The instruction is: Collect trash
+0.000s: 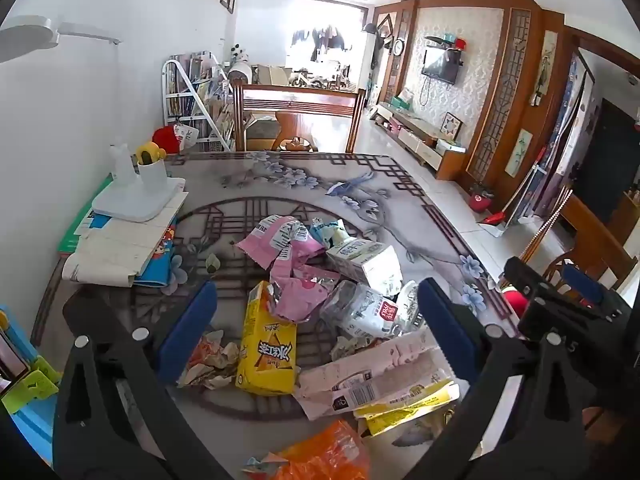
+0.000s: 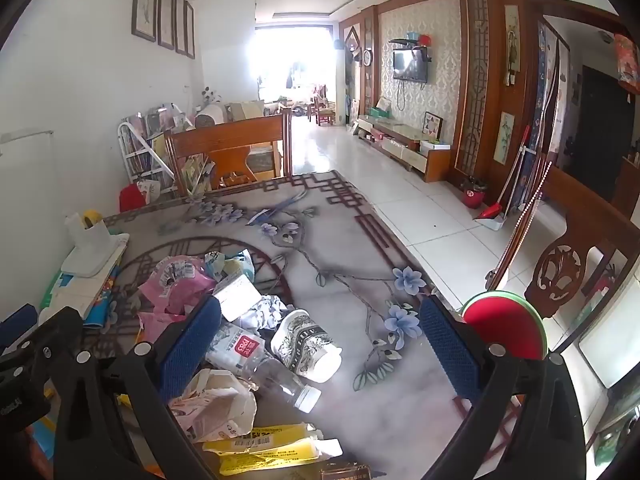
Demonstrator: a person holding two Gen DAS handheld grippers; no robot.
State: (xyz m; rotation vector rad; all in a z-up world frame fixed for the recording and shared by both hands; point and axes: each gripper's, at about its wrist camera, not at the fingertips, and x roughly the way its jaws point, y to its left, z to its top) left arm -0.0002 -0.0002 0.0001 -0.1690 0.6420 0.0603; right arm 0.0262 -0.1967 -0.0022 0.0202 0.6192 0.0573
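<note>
both jaws wide over a heap of trash

the left gripper (image 1: pixel 316 312) hangs over the tabletop (image 1: pixel 400 196) with its jaws wide apart and nothing between the pads. nearest it lie an orange bag (image 1: pixel 324 456) and a pale wrapper (image 1: pixel 376 380). just past those stands a yellow carton (image 1: pixel 268 352), touching a crumpled pink wrapper (image 1: pixel 296 264), with a white milk carton (image 1: pixel 366 260) behind.

the right gripper (image 2: pixel 320 332) also has its jaws spread, empty. between its fingers lie a clear plastic bottle (image 2: pixel 260 364) and a patterned paper cup (image 2: pixel 304 340), side by side on the floral cloth. a red round stool (image 2: pixel 504 328) sits just off the tabletop's right edge. farther off, a wooden chair (image 1: pixel 298 116) stands at the far end.
</note>
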